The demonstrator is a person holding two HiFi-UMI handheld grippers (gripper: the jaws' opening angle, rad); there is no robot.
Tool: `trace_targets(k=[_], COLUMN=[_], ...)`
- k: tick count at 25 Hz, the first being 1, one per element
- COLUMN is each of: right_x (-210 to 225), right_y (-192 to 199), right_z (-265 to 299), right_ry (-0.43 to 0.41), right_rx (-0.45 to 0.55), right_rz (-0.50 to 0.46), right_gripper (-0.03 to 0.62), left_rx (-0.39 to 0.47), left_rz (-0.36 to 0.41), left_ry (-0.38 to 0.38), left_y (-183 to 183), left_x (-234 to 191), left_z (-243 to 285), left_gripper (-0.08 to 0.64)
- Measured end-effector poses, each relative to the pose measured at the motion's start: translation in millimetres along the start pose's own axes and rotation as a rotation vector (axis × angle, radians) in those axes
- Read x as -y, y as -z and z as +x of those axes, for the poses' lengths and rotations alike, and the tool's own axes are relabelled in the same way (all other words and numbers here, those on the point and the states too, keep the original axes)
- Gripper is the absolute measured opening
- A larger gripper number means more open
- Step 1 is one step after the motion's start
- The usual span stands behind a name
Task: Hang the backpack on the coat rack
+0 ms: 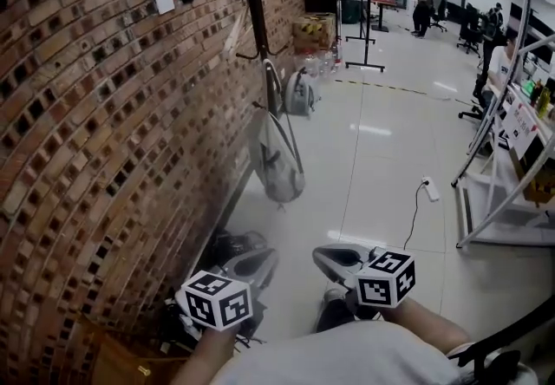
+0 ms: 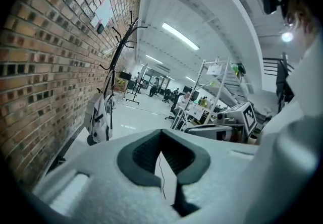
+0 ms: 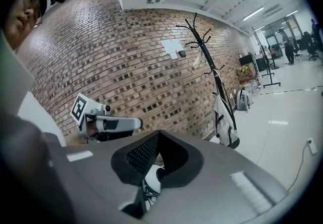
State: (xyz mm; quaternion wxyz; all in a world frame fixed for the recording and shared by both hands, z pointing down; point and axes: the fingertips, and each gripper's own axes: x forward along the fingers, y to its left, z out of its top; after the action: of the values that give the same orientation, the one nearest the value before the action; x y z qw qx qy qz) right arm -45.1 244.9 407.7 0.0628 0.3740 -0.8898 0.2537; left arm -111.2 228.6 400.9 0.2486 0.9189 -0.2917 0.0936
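Task looks done from here: the backpack (image 1: 276, 158) hangs by its straps on the coat rack (image 1: 254, 10), body against the lower part of the pole and, as far as I can tell, off the floor. My left gripper (image 1: 260, 260) and right gripper (image 1: 328, 257) are both well away from the coat rack, fingers closed with nothing between them. A second grey bag (image 1: 300, 94) sits on the floor just beyond the coat rack; probably not part of this. Nothing left that I can see, except maybe confirming the hang is secure.
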Motion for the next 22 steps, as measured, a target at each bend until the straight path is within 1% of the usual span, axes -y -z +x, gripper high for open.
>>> trace_targets(k=[6,10,15,20,22], right_x=[-33,-37,-45,-50,-48], right_y=[14,27,37,44,48], right_z=[-5,-8,-10,-14,-13], right_ry=[0.017,0.05,0.054,0.07,0.072], right_rx=[0.018,0.009,-0.008,-0.019,-0.022], right_rz=[-0.002,-0.036,-0.027,-0.011,-0.009], right_gripper=[0.0,0.0,0.0,0.0,0.0], left_rx=[0.009,0.001,0.006,-0.005,0.0], left_rz=[0.025,0.009,0.021,-0.014,-0.014], left_ry=[0.023,0.032,0.029,0.045,0.048], left_y=[17,30,35,46,45], left_x=[11,12,18,19,17], left_z=[-28,-34,-43,-48,-45], left_gripper=[0.0,0.0,0.0,0.0,0.0])
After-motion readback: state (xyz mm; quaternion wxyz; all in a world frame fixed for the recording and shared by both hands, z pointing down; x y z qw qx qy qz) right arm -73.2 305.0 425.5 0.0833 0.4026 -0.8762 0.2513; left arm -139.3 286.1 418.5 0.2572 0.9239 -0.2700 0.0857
